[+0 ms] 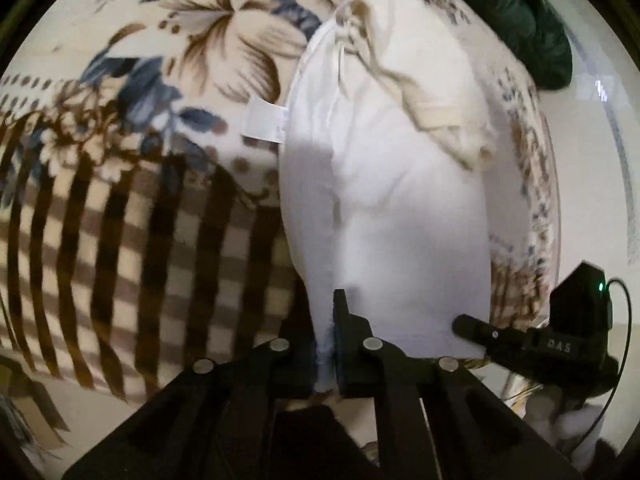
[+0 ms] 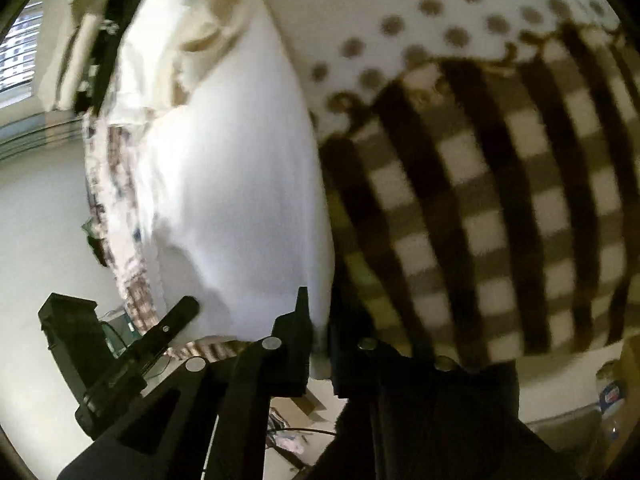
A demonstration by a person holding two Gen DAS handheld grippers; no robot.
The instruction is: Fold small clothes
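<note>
1. White garment [image 1: 384, 208] hangs over a floral-and-checked blanket [image 1: 120, 208]; white care tag [image 1: 264, 122] on its edge, print unreadable.
2. Left gripper [image 1: 325, 344]: fingers pinched on the garment's lower edge.
3. Right gripper [image 2: 318, 340]: fingers pinched on the same garment's [image 2: 240, 184] lower edge.
4. Right gripper's body [image 1: 560, 344], beside the garment, reads "DAS".

We see strong motion blur in both views, the blanket [image 2: 500, 200] smeared. The white garment [image 1: 400, 220] glares bright; daylight enters by the window [image 2: 20, 52]. Fisheye edges curve and darken.
</note>
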